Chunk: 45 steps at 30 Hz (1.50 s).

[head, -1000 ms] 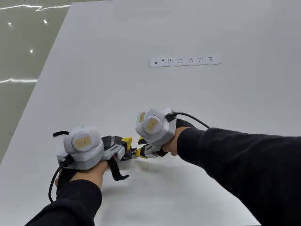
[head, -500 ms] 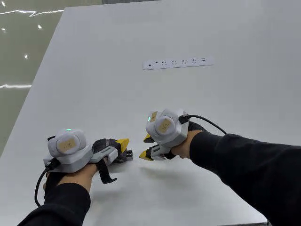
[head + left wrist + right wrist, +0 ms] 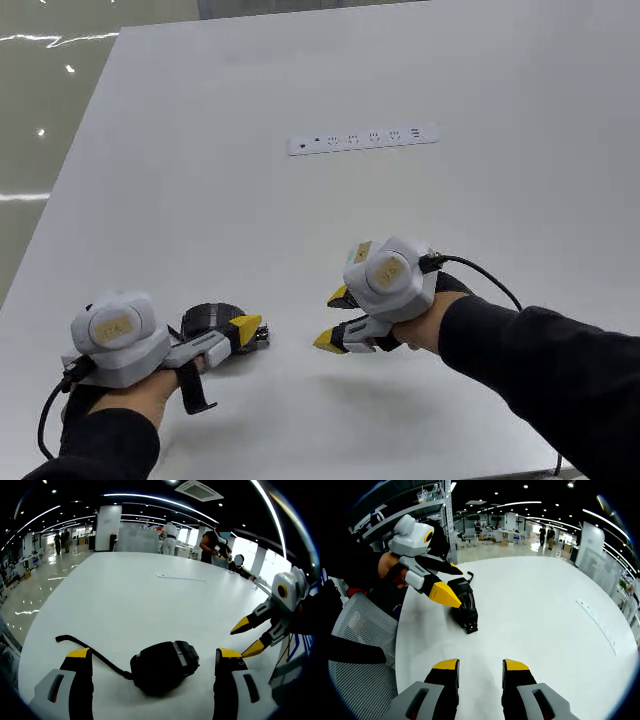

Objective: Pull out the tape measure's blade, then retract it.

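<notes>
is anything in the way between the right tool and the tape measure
Nothing visible: only bare table lies between the right tool and the tape measure. The left tool flanks its sides, not that gap.

White worktop (image 3: 300, 230), matte, wide. Power strip (image 3: 363, 139) lies on it at 12 o'clock in the head view. Glossy grey-green floor (image 3: 40, 130) at 10 o'clock, with lamp streaks reflected.

Left gripper view: open hall, dark ceiling with strip lights (image 3: 150, 499), vent (image 3: 200, 489) at 1 o'clock, white pillar (image 3: 107, 527) at 11, people (image 3: 212, 542) past the far edge.

Right gripper view: mesh chair (image 3: 355, 630) at 8 o'clock, shelf rack (image 3: 437, 507) at 11.
</notes>
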### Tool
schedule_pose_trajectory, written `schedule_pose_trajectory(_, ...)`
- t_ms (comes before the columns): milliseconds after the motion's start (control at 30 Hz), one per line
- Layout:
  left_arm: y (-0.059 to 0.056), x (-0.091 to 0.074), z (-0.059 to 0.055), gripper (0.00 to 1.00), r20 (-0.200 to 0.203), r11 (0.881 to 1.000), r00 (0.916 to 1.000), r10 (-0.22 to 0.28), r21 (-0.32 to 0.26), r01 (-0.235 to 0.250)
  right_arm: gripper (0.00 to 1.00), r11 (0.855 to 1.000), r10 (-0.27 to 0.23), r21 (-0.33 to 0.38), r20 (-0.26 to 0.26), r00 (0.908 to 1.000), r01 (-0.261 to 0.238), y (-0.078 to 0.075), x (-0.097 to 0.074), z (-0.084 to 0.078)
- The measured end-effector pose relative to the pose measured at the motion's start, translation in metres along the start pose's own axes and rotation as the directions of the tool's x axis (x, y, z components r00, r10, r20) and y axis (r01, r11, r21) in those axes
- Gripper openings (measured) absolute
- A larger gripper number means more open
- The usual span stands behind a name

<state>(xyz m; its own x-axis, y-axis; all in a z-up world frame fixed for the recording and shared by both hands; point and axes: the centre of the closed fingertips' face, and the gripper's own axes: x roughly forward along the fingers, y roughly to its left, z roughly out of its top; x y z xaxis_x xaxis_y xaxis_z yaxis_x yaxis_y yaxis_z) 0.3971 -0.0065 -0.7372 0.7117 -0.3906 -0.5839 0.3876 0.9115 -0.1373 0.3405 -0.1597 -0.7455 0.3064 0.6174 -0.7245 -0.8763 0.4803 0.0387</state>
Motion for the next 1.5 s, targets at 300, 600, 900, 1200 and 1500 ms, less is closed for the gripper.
schedule_pose_trajectory(300, -0.016, -0.015, -0.007, 0.99, -0.01, 0.984, 0.9869, -0.161, 0.076, 0.161, 0.34, 0.997, -0.054, 0.057, 0.027, 0.9982, 0.052, -0.008, -0.029, -0.013)
schedule_pose_trajectory(600, -0.008, -0.032, 0.005, 0.99, 0.038, 0.965, 0.9795, -0.198, 0.182, 0.188, 0.39, 0.988, -0.115, 0.114, 0.059, 0.9917, 0.107, -0.017, -0.064, -0.035)
schedule_pose_trajectory(900, 0.006, -0.042, -0.003, 0.99, -0.034, 0.956, 0.9764, -0.214, 0.199, 0.216, 0.46, 0.975, -0.17, 0.161, 0.096, 0.9807, 0.153, -0.02, -0.098, -0.056)
schedule_pose_trajectory(1200, 0.009, -0.049, -0.016, 0.99, -0.075, 0.936, 0.9709, -0.227, 0.259, 0.239, 0.54, 0.968, -0.202, 0.168, 0.088, 0.9754, 0.186, -0.024, -0.129, -0.087)
schedule_pose_trajectory(1500, 0.012, -0.06, -0.023, 0.99, -0.064, 0.929, 0.9632, -0.261, 0.255, 0.269, 0.69, 0.95, -0.273, 0.169, 0.036, 0.9612, 0.264, -0.033, -0.159, -0.12)
